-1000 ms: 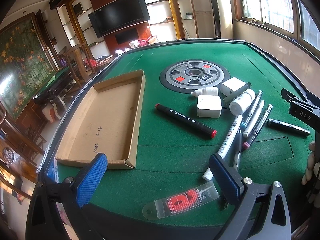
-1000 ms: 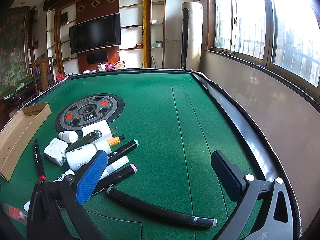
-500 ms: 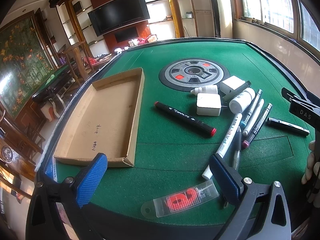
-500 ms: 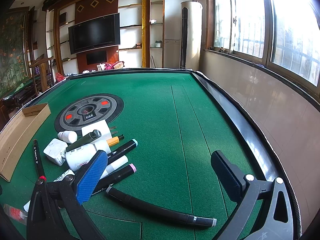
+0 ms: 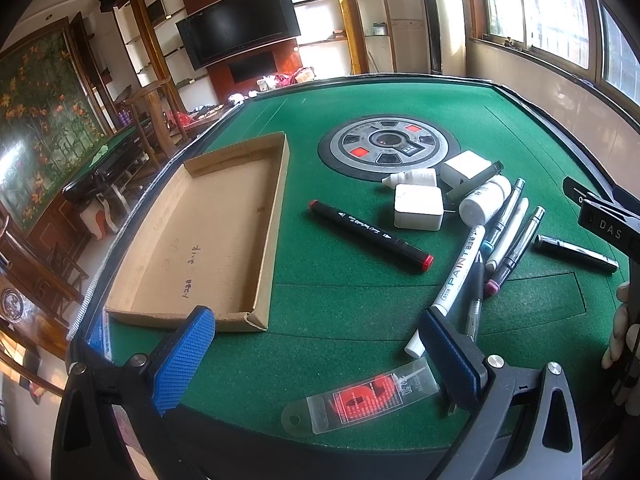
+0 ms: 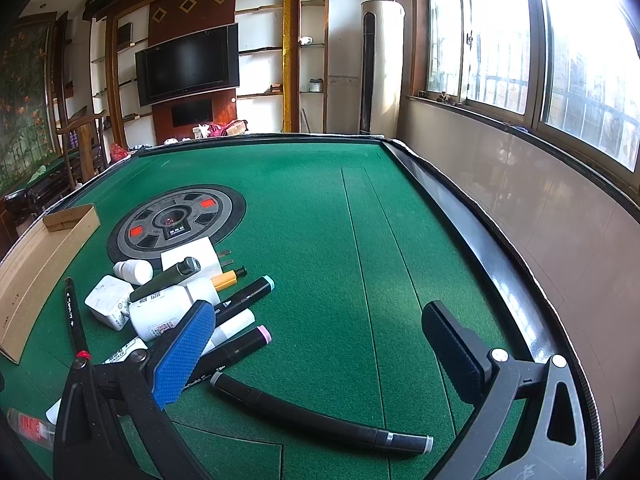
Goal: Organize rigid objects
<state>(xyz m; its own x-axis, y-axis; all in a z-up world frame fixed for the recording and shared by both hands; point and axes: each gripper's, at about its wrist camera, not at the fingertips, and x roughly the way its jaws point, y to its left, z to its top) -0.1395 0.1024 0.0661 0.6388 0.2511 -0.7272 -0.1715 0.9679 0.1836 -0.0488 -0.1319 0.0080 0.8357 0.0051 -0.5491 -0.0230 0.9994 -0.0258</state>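
An empty cardboard tray (image 5: 208,236) lies on the green table at the left. A black marker with red caps (image 5: 370,236) lies beside it. Further right sit white adapters (image 5: 418,212), white bottles (image 5: 484,204), several markers and a white paint pen (image 5: 456,276). A clear packet with a red item (image 5: 360,400) lies between my left gripper's fingers. My left gripper (image 5: 320,356) is open and empty above the near edge. My right gripper (image 6: 320,352) is open and empty over a long black pen (image 6: 320,416).
A round grey control panel (image 5: 388,146) sits in the table's middle. The table has a raised black rim (image 6: 480,264). A wall and windows stand to the right, chairs and another table to the left.
The left wrist view has crept slightly forward over the table. Both grippers stay open and nothing on the table has moved.
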